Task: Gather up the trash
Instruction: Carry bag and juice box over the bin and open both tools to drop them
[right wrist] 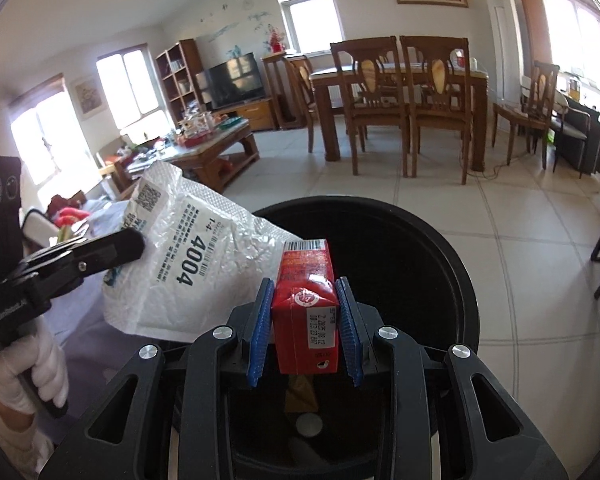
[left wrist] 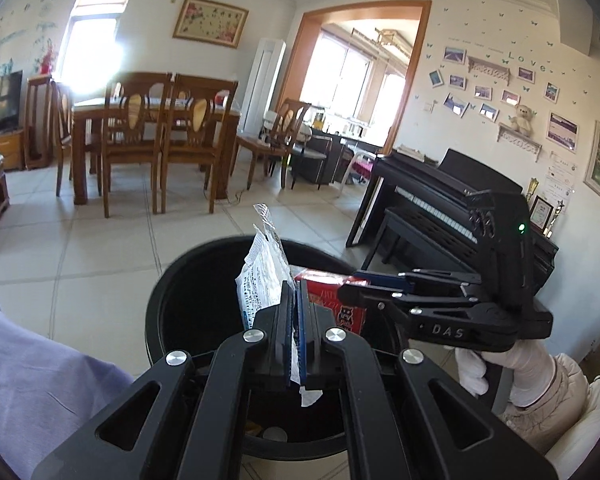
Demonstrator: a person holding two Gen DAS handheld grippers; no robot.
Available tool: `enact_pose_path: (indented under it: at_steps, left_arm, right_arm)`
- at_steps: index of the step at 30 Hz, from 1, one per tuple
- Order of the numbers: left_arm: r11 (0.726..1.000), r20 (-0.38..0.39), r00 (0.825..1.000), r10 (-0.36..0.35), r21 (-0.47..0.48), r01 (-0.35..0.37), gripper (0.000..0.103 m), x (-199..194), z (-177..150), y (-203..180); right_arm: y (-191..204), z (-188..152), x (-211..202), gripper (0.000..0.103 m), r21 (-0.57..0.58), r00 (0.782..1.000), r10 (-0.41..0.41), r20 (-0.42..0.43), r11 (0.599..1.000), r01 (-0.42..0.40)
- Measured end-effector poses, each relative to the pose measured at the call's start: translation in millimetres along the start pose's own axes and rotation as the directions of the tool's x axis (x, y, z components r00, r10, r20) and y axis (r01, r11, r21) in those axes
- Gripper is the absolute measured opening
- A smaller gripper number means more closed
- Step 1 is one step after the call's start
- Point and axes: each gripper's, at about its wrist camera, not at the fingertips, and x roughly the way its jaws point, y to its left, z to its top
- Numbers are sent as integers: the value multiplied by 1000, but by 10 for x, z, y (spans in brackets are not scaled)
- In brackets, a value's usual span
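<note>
A round black trash bin (left wrist: 172,300) (right wrist: 432,248) stands on the tiled floor just below both grippers. My left gripper (left wrist: 295,312) is shut on a crumpled white plastic mailer bag (left wrist: 262,276) (right wrist: 196,264), held upright over the bin's mouth. My right gripper (right wrist: 306,312) is shut on a small red drink carton (right wrist: 306,300) (left wrist: 340,300), also above the bin opening. In the left wrist view the right gripper (left wrist: 364,284) reaches in from the right, held by a white-gloved hand (left wrist: 496,364). A few bits of trash lie at the bin's bottom.
A black piano (left wrist: 452,208) stands close to the right of the bin. A wooden dining table with chairs (right wrist: 404,92) is farther across the floor. A cluttered coffee table (right wrist: 204,144) and a TV (right wrist: 236,80) sit to the left. A lilac cloth (left wrist: 32,368) lies at the lower left.
</note>
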Motion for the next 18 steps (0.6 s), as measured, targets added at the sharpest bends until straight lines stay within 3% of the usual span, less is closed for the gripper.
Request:
enact_pose_path:
  at_steps: [7,18]
  left_arm:
    - [1000,-71,997,24,-5,-24,3,170,-165,66]
    - [999,-141,989,49,6,-48,4,232,-255,95]
  right_arm:
    - [-155,-119,284,32,18,998,-6,-59,1000,7]
    - [-59,-167,498,32,16,994,-4,-112,1000,6]
